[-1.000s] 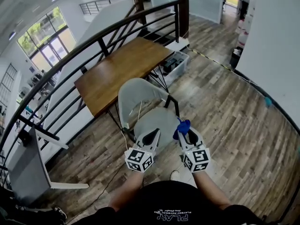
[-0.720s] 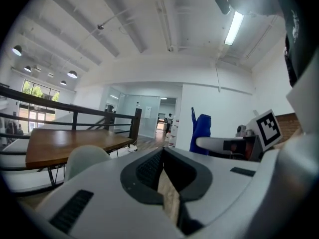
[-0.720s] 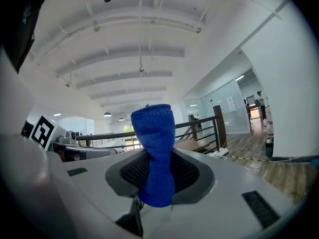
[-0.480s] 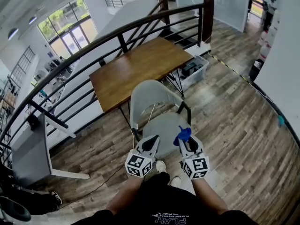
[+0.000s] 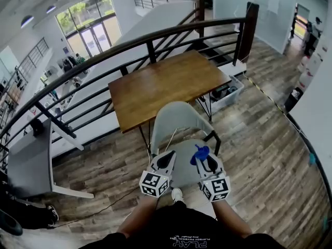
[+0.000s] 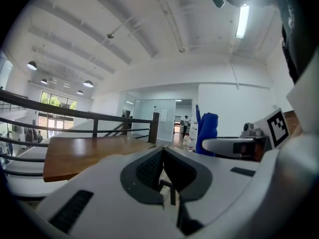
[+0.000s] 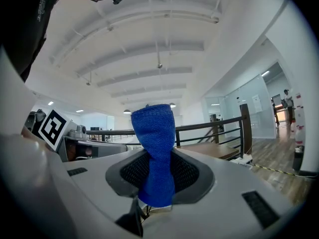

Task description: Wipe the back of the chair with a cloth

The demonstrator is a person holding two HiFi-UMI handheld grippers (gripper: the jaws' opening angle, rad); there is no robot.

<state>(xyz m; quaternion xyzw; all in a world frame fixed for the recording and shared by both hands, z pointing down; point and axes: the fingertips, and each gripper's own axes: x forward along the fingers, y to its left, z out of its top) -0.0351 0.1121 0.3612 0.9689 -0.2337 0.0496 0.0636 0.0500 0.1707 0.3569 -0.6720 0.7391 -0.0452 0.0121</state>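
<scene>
R gripper [image 5: 207, 161] jaws pinch cloth [image 7: 155, 143], long axis along jaws.

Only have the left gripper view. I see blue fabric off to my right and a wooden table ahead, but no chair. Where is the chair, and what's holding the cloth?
Observer: Head view shows a grey chair directly ahead of both tools, with its backrest on the side of the table.
Operator: And the cloth?
Observer: The right tool is shut on the blue cloth, which sticks up out of the jaws.
Operator: Is it touching the backrest yet?
Observer: No. In head view the left tool and the right tool are over the near part of the seat, and the cloth is clear of the backrest.
</scene>
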